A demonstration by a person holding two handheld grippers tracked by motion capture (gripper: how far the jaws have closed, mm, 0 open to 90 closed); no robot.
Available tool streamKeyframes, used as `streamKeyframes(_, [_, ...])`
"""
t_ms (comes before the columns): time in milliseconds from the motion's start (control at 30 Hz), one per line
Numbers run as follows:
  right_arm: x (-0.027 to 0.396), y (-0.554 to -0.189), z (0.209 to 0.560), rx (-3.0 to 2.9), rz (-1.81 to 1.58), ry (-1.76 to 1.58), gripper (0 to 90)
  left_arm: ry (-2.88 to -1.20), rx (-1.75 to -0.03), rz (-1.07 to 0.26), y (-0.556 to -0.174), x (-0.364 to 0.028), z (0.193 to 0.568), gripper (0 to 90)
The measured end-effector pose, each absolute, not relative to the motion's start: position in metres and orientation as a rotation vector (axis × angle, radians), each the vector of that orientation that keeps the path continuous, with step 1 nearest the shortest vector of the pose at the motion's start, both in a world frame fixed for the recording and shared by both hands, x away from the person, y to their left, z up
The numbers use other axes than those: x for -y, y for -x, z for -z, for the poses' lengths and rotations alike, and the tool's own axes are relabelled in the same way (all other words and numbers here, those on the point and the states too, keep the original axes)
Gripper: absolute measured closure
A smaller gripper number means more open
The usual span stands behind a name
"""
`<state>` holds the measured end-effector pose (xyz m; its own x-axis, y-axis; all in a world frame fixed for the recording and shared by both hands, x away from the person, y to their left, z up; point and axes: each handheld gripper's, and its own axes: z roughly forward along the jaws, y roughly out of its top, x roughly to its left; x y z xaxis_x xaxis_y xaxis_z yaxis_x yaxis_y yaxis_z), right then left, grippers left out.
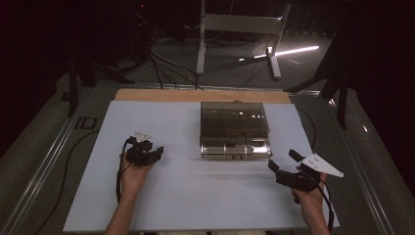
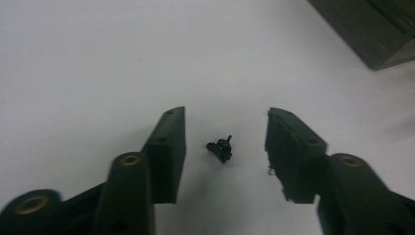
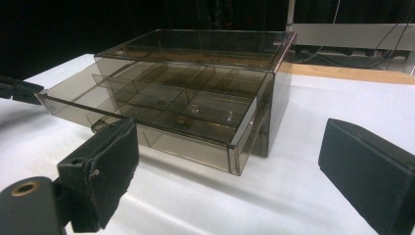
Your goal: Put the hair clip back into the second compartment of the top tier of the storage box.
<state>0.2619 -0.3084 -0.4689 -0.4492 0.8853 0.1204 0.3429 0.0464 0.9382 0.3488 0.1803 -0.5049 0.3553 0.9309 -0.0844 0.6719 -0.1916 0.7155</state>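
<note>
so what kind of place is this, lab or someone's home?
Most likely a lab or recording studio: a white table in a dark room, loose cables on the floor, a metal stand behind, and a smoky plastic drawer box set out alone.

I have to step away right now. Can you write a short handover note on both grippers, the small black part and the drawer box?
Left gripper: open, jaws astride the small black part on the white table, pads not touching it.
Right gripper: open, holding nothing, facing the drawer box.
Done: the box's drawer is pulled partly out, its compartments look empty.
Left: probably grip the part, put it in a compartment, shut the drawer.
</note>
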Motion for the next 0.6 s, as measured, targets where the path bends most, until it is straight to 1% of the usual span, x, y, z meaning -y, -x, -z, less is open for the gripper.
streamKeyframes(100, [0.309, -0.262, 0.469, -1.825, -1.407, -1.233, 8.2, -1.956, -1.393, -0.481, -0.351, -0.18, 0.508, 60.2])
streamKeyframes(267, [0.308, -0.262, 0.469, -1.825, -1.407, -1.235, 8.2, -1.972, -1.414, -0.473, -0.355, -0.179, 0.514, 64.7])
streamKeyframes(600, [0.308, -0.262, 0.469, -1.826, -1.404, -1.237, 8.2, -2.001, -1.403, -0.456, -0.358, -0.178, 0.518, 75.9])
